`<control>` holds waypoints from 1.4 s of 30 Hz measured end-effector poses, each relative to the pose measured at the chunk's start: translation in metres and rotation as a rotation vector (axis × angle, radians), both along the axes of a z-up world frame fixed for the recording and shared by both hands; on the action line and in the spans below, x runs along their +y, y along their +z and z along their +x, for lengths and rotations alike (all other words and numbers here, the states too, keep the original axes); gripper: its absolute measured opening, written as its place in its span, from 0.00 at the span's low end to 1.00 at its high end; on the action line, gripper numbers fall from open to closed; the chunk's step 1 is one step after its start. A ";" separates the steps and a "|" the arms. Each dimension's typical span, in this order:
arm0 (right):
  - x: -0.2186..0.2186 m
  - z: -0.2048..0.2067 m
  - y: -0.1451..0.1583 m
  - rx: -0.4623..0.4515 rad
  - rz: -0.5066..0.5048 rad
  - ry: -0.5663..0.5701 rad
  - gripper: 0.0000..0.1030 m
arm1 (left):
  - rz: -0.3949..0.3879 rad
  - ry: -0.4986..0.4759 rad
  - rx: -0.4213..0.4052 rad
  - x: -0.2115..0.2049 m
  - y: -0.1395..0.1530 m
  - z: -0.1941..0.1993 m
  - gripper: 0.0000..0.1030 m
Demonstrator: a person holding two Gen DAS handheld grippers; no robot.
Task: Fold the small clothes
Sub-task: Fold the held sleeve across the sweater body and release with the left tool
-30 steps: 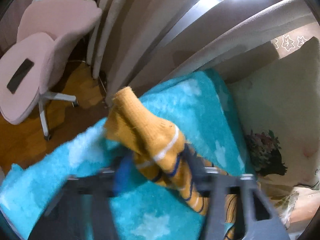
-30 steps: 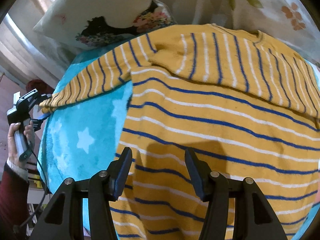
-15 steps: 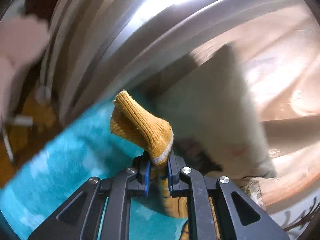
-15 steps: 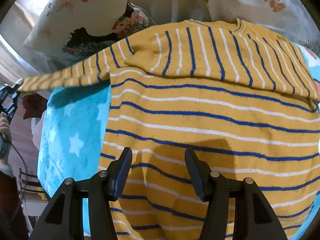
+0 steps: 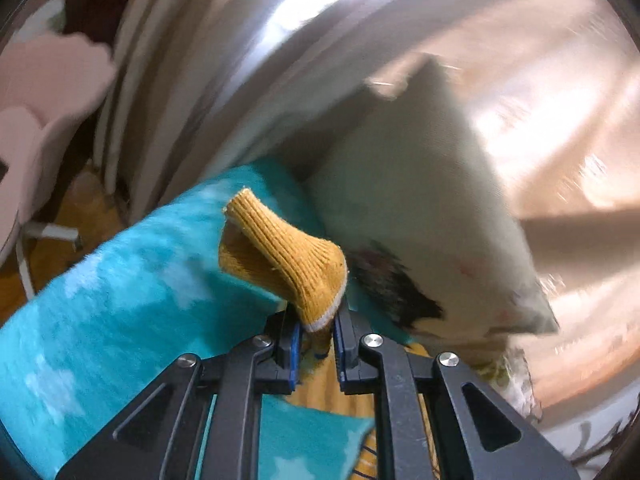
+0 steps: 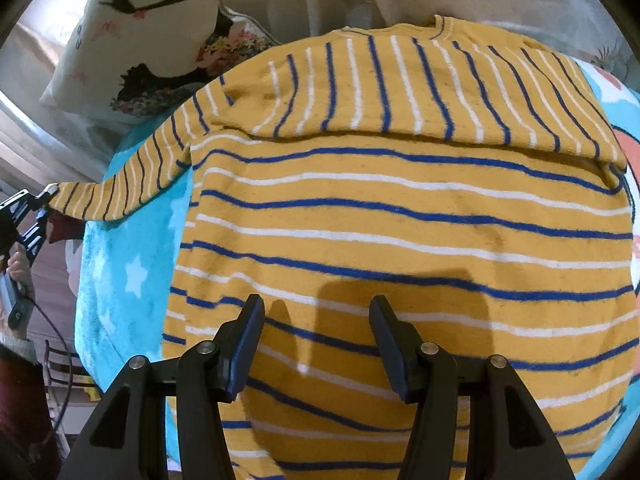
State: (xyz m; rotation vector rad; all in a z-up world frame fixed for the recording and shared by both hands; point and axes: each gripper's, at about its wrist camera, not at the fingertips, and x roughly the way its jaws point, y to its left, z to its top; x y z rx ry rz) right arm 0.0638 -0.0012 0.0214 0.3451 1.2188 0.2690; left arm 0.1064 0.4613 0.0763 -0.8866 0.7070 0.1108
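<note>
Turquoise blanket bears striped sweater; left tool pinches sleeve cuff.

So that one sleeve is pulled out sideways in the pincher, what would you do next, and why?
Probably carry the sleeve across onto the sweater's body. The left gripper is clamped on its cuff, the other sleeve already lies folded over, and the right gripper hovers open.
</note>
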 end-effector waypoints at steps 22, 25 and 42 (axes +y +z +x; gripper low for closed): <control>-0.181 -0.035 0.002 -0.031 0.051 -0.191 0.58 | 0.168 -0.674 0.014 -0.428 -0.015 0.073 0.12; -0.204 -0.047 -0.001 -0.022 0.048 -0.229 0.58 | 0.200 -0.730 0.057 -0.466 -0.037 0.077 0.12; -0.201 0.006 0.037 -0.146 0.034 -0.123 0.58 | 0.417 -0.588 0.147 -0.396 -0.034 0.019 0.58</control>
